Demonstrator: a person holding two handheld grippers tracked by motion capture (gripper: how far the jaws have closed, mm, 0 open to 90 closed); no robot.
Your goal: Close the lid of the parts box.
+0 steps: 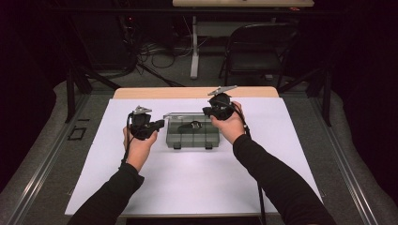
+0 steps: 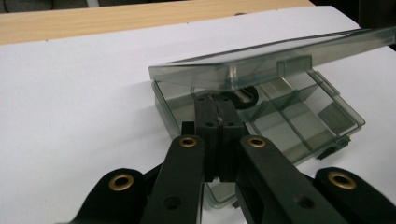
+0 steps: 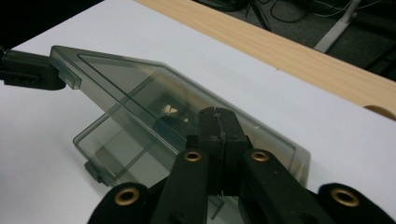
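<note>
A smoky clear compartment box sits mid-table on the white sheet. Its hinged lid stands partly raised and tilted over the base. A small black item lies in a rear compartment. My left gripper is shut with nothing between its jaws, its tip at the box's left side under the lid's edge. In the right gripper view, the left gripper touches the lid's latch corner. My right gripper, shut and empty, rests against the lid from the right rear.
The white sheet covers most of the wooden table, with bare room in front of and beside the box. Beyond the far edge stand a folding chair, a white table leg and floor cables.
</note>
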